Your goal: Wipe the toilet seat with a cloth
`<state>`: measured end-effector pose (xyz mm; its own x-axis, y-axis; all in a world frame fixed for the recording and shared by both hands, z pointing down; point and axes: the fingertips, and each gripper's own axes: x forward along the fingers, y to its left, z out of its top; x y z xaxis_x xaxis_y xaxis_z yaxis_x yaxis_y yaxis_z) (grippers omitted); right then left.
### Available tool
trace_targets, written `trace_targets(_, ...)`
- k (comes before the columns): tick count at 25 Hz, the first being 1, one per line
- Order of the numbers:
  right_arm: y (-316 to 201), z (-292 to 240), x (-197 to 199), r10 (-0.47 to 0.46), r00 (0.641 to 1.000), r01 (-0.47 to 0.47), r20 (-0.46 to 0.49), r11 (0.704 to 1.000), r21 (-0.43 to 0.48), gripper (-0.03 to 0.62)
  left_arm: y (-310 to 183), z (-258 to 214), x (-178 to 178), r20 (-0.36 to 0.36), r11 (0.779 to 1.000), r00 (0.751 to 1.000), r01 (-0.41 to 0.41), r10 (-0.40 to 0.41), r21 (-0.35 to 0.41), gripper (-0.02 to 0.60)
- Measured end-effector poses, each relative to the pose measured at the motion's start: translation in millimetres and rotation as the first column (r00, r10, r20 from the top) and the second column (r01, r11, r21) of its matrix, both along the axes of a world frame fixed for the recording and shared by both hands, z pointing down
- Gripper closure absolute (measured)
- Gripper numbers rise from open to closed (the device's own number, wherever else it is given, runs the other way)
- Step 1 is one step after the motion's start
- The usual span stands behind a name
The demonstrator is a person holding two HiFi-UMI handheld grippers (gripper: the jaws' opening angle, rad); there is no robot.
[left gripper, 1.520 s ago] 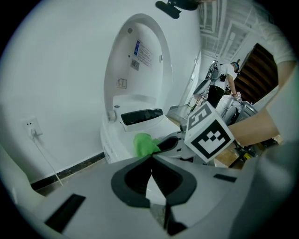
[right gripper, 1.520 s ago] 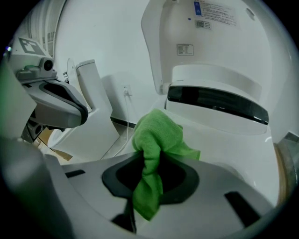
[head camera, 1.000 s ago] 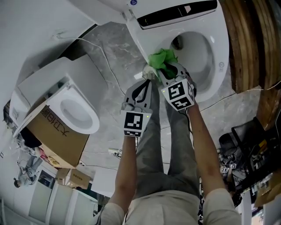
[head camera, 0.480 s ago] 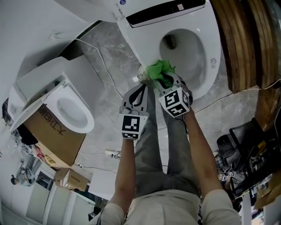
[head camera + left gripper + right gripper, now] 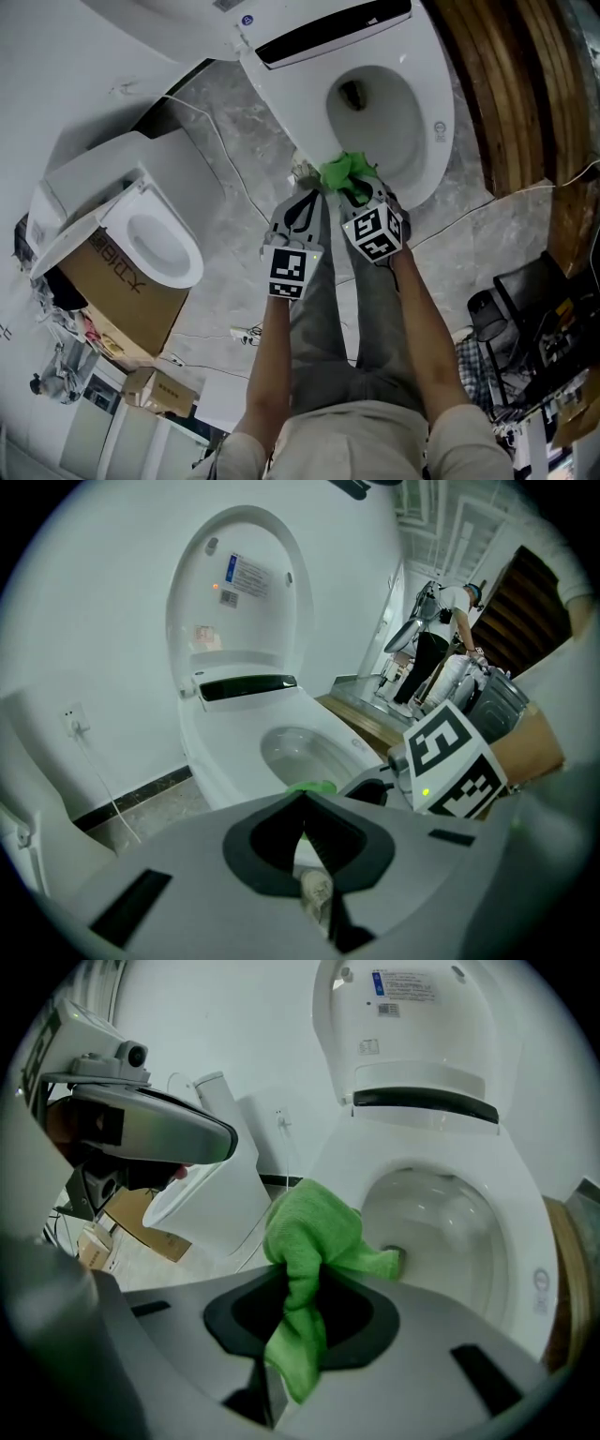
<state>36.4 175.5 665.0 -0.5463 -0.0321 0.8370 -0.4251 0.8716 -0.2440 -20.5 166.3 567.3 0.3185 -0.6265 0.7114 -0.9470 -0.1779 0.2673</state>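
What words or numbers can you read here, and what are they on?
Nothing reads clearly.
Cardboard box: dark print, too blurred to read.
Stickers inside the toilet lid: too small.
Round mark on the toilet seat: too small.
Square markers: patterns only, no words.

Toilet seat (image 5: 427,66): smooth, glossy white surface
Cloth (image 5: 309,1241): green, soft, fuzzy fabric
Floor (image 5: 234,122): grey veined stone, slight sheen
Box (image 5: 127,295): matt brown cardboard
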Motion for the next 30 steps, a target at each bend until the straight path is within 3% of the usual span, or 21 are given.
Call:
trace_targets(14,29.0,-12.3,83.5,0.030,0.993,-0.036,-0.114,0.998,-0.054,0.497,-0.4,-26.8,59.6,-0.010,0.982,0.982,-0.188,0.188,-0.019,0.569)
trace_targets(23,2.3,-111.0,116.6,0.172,0.984,-0.171,-0.037,0.985,0.017,0.496,-35.4,-109.3,76.5,0.037,0.957,0.958,-0.286,0.285,0.040,0.569)
trace_targets(30,-40.3,-216.4,114.7,0.259,0.961,-0.267,0.101,0.960,0.083,0.496,-62.0,-199.5,83.0,0.081,0.944,0.950,-0.310,0.302,0.112,0.569)
